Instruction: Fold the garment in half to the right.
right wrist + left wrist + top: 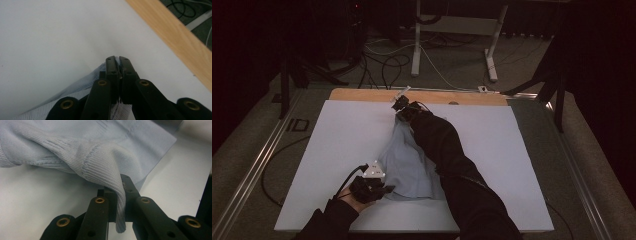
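A pale blue knit garment [409,160] is pinched at its near edge by the left gripper [121,195] and at its far end by the right gripper [119,65], stretched over the white counter [337,150]; spreading it flat is judged next.

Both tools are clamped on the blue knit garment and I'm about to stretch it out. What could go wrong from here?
1. The left tool pinches only a narrow ribbed fold of the garment; a hard pull may slip it free.
2. The right tool holds its corner close to the wooden table edge, so pulling farther could drag fabric off the white surface.
3. The right sleeve lies over the garment and may snag it.
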`<state>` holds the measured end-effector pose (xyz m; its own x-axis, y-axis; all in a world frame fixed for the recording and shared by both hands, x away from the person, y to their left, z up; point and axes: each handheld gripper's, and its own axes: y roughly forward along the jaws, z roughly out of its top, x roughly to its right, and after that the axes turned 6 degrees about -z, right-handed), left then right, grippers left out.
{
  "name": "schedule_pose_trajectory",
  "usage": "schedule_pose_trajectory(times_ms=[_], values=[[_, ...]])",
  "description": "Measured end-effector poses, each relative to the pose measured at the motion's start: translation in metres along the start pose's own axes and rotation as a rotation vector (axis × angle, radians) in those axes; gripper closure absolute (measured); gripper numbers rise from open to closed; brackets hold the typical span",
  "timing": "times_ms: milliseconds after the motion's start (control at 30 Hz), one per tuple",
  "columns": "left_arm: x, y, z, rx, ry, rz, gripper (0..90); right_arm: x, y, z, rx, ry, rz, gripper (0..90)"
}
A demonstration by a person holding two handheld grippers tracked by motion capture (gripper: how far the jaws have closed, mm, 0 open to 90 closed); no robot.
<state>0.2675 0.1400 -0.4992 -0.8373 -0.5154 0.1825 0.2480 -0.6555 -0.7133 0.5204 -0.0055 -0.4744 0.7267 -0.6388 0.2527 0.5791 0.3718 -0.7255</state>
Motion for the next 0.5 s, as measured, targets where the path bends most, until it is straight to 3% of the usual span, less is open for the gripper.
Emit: schedule_pose_trajectory(times_ms=[500], values=[[0.010,0.000,0.015,-0.013,0.051,-0.015,86.8,0.009,-0.020,0.001,0.044,0.018,-0.001,88.0]])
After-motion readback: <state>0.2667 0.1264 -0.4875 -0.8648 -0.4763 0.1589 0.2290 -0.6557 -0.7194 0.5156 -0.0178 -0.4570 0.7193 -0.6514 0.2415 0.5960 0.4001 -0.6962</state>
